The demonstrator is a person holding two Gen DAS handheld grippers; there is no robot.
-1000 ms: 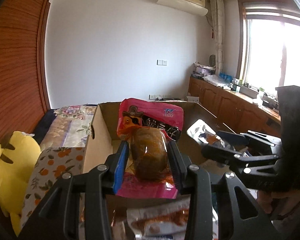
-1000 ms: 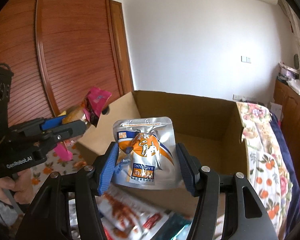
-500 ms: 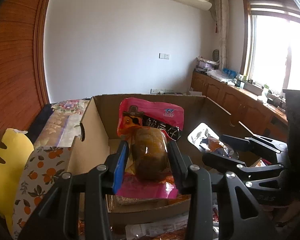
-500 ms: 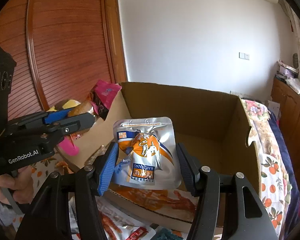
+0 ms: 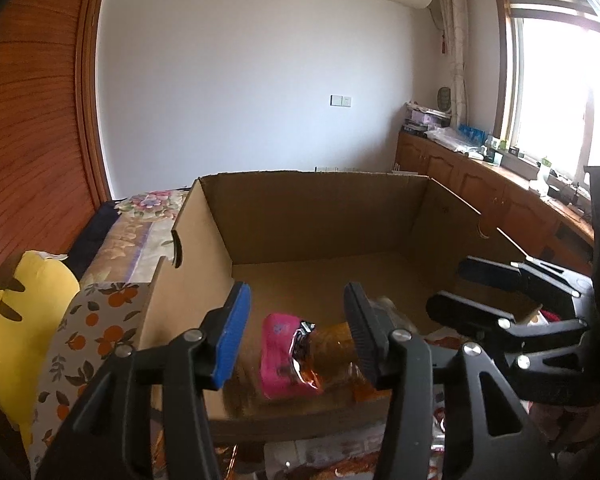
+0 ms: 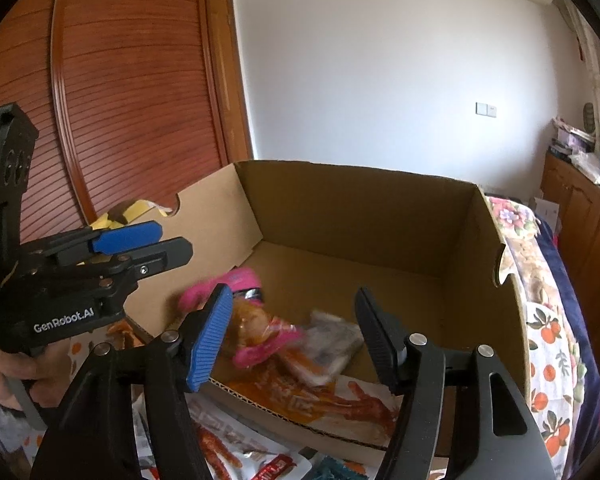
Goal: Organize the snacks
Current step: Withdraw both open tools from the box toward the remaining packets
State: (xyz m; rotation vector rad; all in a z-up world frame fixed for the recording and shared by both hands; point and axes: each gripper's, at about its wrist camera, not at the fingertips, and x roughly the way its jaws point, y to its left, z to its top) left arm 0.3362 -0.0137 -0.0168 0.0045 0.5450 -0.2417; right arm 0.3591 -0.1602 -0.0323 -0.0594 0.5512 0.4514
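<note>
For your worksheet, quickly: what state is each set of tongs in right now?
Left tongs: opening, empty; pink snack packet lies in the box.
Right tongs: opening, empty; silver pouch lies in the box.

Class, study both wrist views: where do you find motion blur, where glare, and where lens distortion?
Left wrist view: the window is blown out white, the pink snack packet in the cardboard box is slightly smeared, and the wardrobe bows at the frame's edge. Right wrist view: the pink packet and silver pouch are blurred; the wardrobe door curves.
</note>
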